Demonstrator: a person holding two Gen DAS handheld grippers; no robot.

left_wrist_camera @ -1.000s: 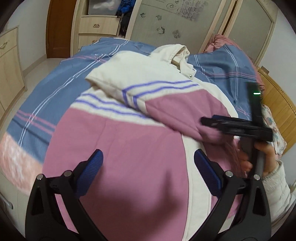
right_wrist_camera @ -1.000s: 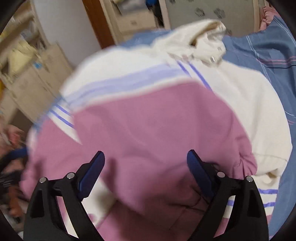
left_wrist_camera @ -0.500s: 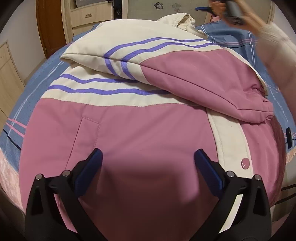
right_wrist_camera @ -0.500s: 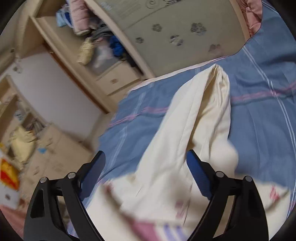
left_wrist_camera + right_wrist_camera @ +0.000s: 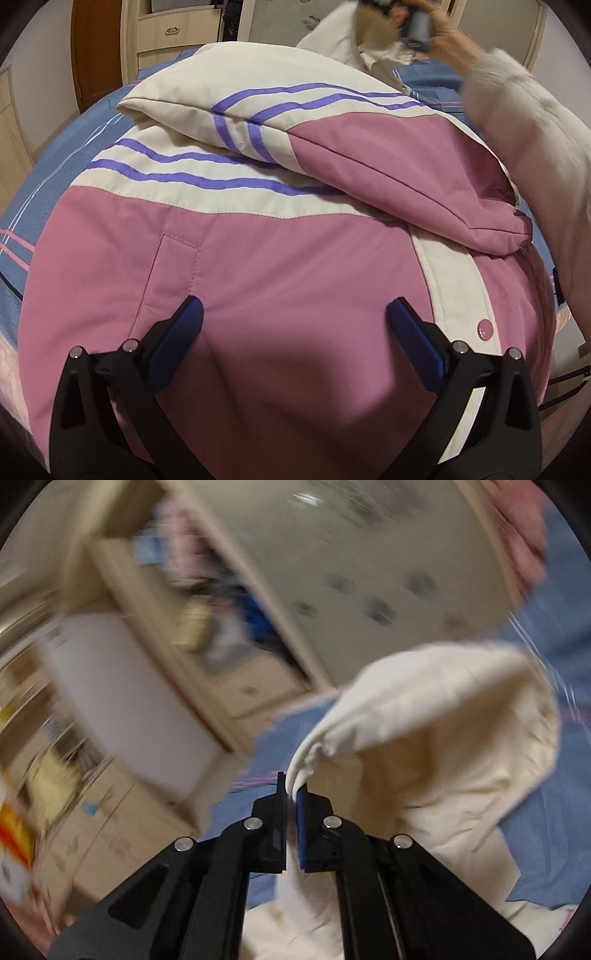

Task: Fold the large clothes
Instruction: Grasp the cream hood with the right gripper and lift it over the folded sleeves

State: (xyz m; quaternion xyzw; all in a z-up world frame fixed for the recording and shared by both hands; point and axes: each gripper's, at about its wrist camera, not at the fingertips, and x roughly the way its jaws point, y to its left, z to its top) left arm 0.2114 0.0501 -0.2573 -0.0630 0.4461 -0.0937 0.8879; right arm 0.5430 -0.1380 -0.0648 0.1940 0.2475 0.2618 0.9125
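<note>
A large pink and cream jacket [image 5: 295,266] with purple stripes lies on the bed, one sleeve [image 5: 369,162] folded across its chest. My left gripper [image 5: 293,317] is open and empty, low over the jacket's pink lower front. My right gripper [image 5: 292,797] is shut on the edge of the jacket's cream hood [image 5: 436,716] and holds it lifted off the bed. In the left wrist view the right gripper [image 5: 413,18] shows at the far end of the jacket, with the hood [image 5: 354,40] raised.
The bed has a blue striped cover [image 5: 62,147]. Wooden drawers [image 5: 173,29] and a patterned wardrobe door [image 5: 369,572] stand behind the bed. The person's sleeved arm [image 5: 535,166] reaches along the jacket's right side.
My right gripper moved from the jacket's body up to the hood, shut on its edge and lifted it. My left gripper came down closer to the jacket's lower front and stayed open.
</note>
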